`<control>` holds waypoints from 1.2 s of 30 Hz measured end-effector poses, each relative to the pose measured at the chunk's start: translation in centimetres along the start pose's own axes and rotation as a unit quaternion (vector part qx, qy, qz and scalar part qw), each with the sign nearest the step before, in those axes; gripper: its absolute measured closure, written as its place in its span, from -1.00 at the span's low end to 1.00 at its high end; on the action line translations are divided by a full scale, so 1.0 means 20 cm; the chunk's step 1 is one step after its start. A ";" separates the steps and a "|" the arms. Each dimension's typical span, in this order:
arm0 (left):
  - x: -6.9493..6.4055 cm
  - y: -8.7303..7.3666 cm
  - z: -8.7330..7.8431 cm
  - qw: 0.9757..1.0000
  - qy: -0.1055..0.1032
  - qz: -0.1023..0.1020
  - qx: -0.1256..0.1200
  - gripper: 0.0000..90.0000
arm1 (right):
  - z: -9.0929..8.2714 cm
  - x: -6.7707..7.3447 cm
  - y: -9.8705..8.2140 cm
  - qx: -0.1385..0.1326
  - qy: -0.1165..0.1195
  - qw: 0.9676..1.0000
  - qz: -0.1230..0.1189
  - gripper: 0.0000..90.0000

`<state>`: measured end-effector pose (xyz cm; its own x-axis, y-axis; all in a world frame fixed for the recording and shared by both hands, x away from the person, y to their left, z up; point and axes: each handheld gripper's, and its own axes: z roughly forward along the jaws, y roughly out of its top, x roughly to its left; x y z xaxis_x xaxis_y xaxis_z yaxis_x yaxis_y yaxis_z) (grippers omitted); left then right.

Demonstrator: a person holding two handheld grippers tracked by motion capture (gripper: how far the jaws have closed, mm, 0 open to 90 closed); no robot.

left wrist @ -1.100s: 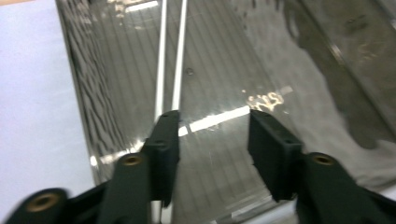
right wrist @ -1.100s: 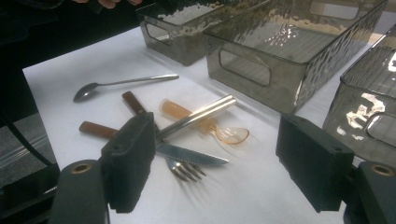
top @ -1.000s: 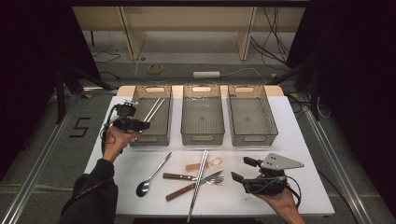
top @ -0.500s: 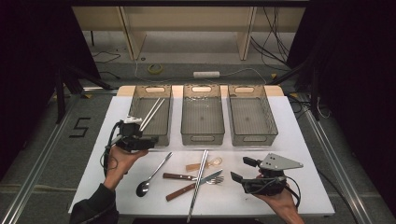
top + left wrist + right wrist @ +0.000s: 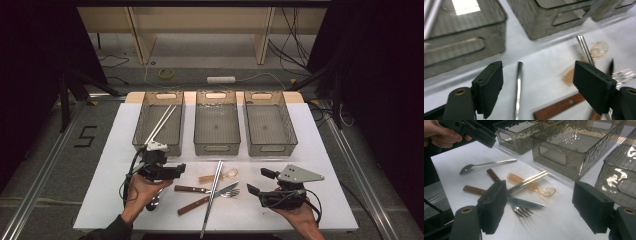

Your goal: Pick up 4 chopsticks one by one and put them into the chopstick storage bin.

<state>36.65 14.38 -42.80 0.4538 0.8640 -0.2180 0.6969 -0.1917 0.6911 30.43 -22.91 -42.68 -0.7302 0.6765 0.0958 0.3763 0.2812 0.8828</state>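
1. Step in hand: picking the metal spoon [image 5: 486, 165] off the near left of the white tabletop [image 5: 320, 150].
2. Left gripper [image 5: 177, 170]: jaws have just been opening and stand wide. The spoon's handle lies on the table between them, not pinched.
3. Advice: lower squarely over the handle, close at mid-length, and lift clear of the neighbouring cutlery.
4. Right gripper [image 5: 259, 181]: near right, jaws apart, empty.
5. Grey bins: three along the far side; the left bin [image 5: 145, 127] holds one pair of chopsticks [image 5: 160, 125].
6. Loose on the table:
   - one metal spoon
   - one amber plastic spoon [image 5: 220, 176]
   - one wooden-handled knife [image 5: 526, 203]
   - one wooden-handled fork [image 5: 521, 211]
   - one pair of metal chopsticks [image 5: 214, 192]
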 end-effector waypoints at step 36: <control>-0.34 -0.02 0.29 0.993 -0.050 0.070 0.075 0.01 | 0.01 0.00 -0.01 0.005 0.005 1.000 0.006 -0.36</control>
<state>36.42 5.84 -45.53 0.6006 0.7744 -0.1992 0.6938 -0.3809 0.6112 30.51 -22.70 -42.93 -0.7314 0.6730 0.1101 0.3897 0.2800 0.8773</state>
